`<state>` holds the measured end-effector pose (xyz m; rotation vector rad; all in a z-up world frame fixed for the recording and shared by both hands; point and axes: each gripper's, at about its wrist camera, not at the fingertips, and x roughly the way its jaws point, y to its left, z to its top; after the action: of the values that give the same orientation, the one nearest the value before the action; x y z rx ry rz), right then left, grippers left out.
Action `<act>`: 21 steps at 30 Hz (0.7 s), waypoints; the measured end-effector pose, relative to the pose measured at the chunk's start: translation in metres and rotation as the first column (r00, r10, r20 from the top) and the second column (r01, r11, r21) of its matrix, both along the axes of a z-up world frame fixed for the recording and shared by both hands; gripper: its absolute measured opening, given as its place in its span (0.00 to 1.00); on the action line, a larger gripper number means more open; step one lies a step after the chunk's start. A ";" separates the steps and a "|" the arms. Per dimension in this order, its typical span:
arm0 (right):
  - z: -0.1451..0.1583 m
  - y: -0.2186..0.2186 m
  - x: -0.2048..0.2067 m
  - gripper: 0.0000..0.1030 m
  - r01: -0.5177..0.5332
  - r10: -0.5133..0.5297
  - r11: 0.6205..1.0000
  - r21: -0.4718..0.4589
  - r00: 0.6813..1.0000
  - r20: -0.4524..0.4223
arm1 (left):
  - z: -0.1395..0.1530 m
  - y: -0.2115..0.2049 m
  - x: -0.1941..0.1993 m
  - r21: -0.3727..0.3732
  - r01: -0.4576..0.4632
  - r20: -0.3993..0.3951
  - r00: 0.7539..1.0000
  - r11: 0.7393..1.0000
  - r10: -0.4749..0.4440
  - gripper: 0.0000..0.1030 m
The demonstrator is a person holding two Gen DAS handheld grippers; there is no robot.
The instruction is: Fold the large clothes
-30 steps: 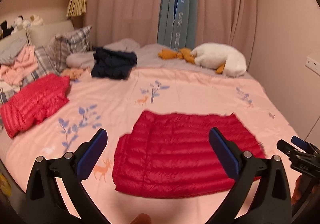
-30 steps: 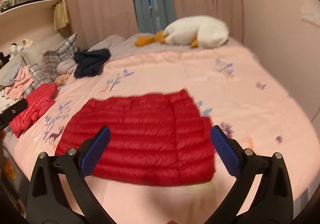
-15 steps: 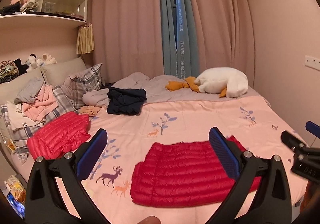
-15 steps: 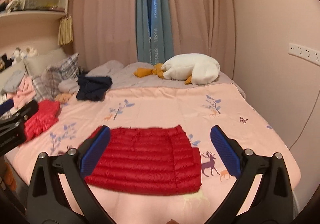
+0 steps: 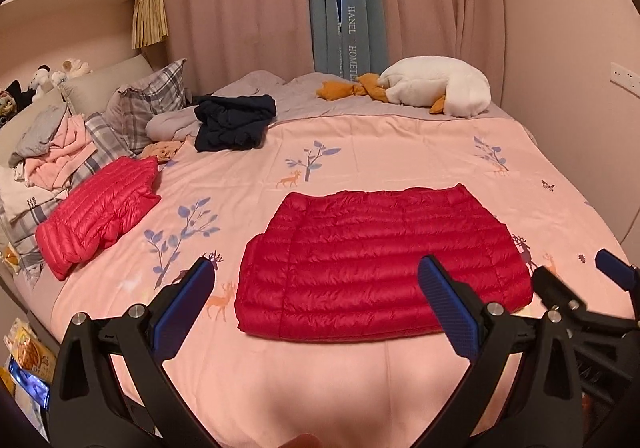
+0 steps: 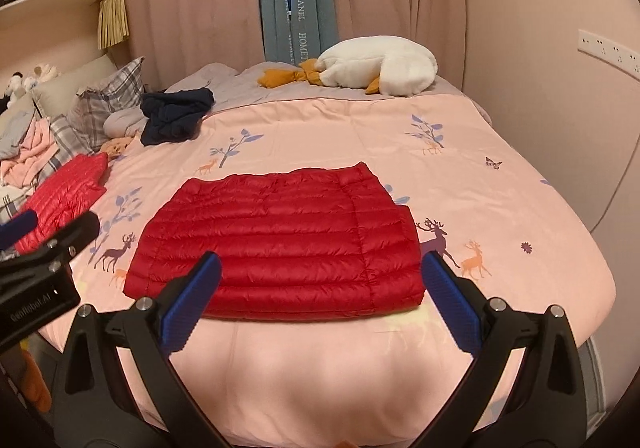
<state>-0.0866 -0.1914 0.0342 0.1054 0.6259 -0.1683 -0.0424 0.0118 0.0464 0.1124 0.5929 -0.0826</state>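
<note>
So, red down jacket (image 5: 380, 264) lies folded flat on pink bedspread (image 5: 400, 152), long axis left-right, quilted ribs. L gripper (image 5: 316, 304) & R gripper (image 6: 320, 300) both spread wide, nothing held.

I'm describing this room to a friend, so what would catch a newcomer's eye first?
The folded red puffer jacket lying flat on the pink bedspread, just ahead of both open grippers, left gripper and right gripper. Then the white goose plush by the curtains, and a lighter red puffer jacket near the pillows.
</note>
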 end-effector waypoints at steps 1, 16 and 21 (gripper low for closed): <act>0.000 -0.001 0.000 0.98 0.002 -0.002 1.000 -0.003 1.000 -0.001 | -0.001 0.001 0.000 -0.001 -0.001 -0.004 1.000 1.000 0.001 0.99; -0.005 0.000 0.002 0.98 -0.013 0.013 1.000 0.003 1.000 -0.020 | -0.002 -0.002 0.001 0.013 -0.008 -0.014 1.000 1.000 0.008 0.99; -0.005 0.001 0.001 0.98 -0.009 0.009 1.000 -0.006 1.000 -0.019 | -0.002 -0.003 0.001 0.021 -0.009 -0.008 1.000 1.000 0.009 0.99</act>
<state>-0.0852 -0.1902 0.0294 0.0956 0.6445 -0.1623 -0.0416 0.0089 0.0448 0.1297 0.6023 -0.0685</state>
